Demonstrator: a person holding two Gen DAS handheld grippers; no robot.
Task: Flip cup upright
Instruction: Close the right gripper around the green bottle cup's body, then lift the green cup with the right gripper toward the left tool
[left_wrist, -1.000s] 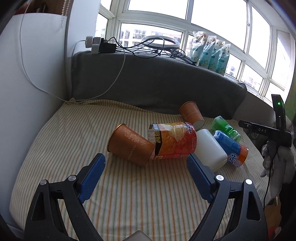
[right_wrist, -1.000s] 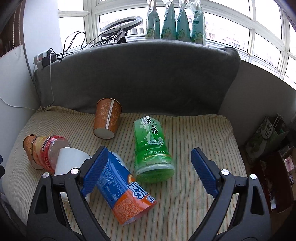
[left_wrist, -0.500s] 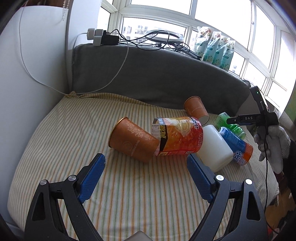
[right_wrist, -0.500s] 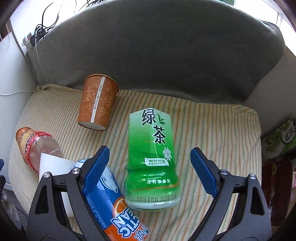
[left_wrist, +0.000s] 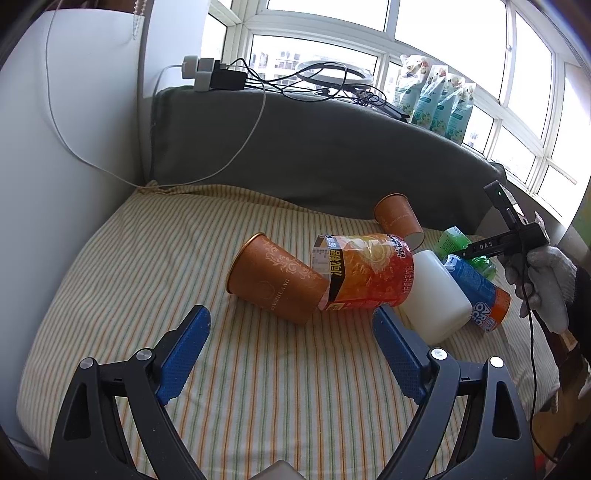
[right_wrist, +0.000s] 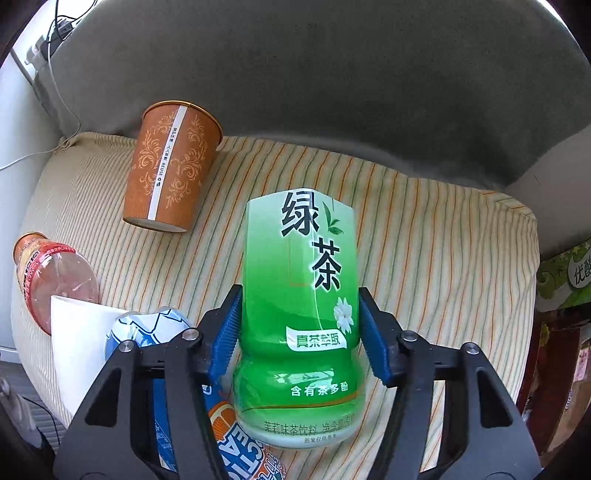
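A: What is being gripped?
B: The green cup (right_wrist: 301, 314), lying near on the cushion (right_wrist: 443, 236), is being held by the right tool (right_wrist: 299, 332).
A: And the left tool (left_wrist: 291, 343)?
B: Being kept wide. A firm mid-body grip is advised before tipping.

Probably home: cushioned window seat (left_wrist: 258, 369)

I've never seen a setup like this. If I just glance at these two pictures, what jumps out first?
Most striking is the bright green tea cup, lying on its side on the striped cushion with the right gripper closed around it. In the left view, the left gripper hangs open before a jumble of tipped cups, nearest a brown paper cup nested with an orange-labelled cup.
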